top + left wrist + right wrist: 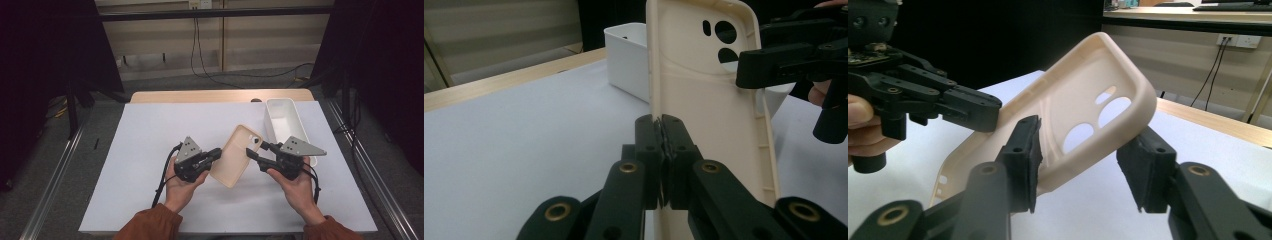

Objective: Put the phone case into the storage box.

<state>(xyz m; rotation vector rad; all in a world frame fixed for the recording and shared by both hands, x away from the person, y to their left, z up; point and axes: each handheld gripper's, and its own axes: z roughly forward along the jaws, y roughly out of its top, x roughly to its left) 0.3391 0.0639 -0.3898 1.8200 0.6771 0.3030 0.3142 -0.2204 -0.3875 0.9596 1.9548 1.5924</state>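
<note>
Two hand-held grippers: left [663, 131] clamps smooth cream phone case [704, 100]; right [1083, 165] straddles it, seemingly unclamped.

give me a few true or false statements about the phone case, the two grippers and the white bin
1. The left gripper is shut on the rim of the cream phone case. True.
2. The phone case lies flat inside the white bin. False: it is held above the table, outside the bin.
3. The right gripper has its jaws standing on either side of the case's camera-hole end. True.
4. The white bin holds a phone. False: it looks empty.
</note>
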